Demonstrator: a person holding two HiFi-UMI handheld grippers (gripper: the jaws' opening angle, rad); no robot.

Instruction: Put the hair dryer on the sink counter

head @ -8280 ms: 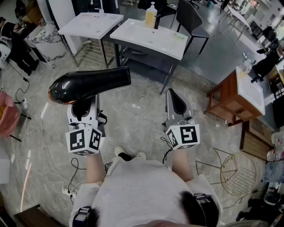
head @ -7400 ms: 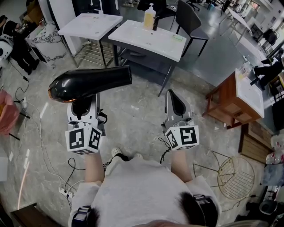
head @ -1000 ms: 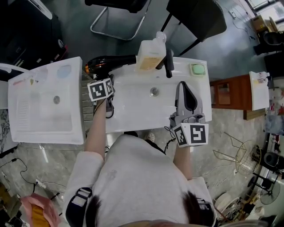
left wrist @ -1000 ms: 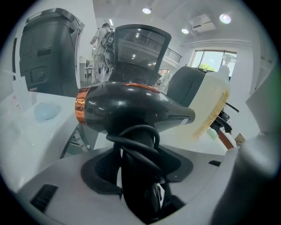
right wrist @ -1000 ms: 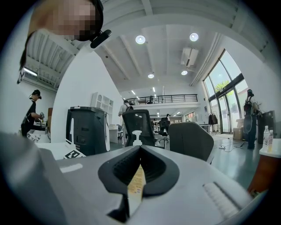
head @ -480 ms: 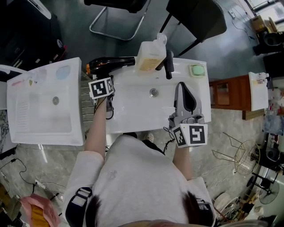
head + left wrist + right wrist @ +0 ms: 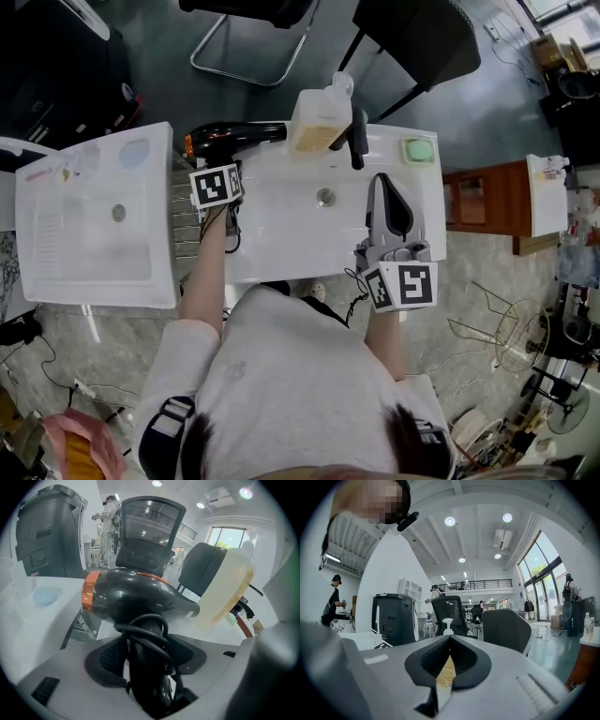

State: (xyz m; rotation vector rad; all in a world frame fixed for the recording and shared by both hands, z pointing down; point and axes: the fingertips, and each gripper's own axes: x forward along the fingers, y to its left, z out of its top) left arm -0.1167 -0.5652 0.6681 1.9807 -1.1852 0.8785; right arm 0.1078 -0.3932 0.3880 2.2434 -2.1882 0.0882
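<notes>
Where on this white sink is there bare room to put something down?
Bare: the basin around the drain, and the back ledge between the faucet and the green soap. Crowded: the back left corner, where the hair dryer and soap bottle are side by side.

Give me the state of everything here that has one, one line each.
Hair dryer: gripped by its handle at the back left corner of the sink counter, cord wound round the handle.
Left gripper: shut on the hair dryer's handle.
Right gripper: shut, empty.
Soap bottle: upright behind the basin.
Faucet: no water seen running.
</notes>
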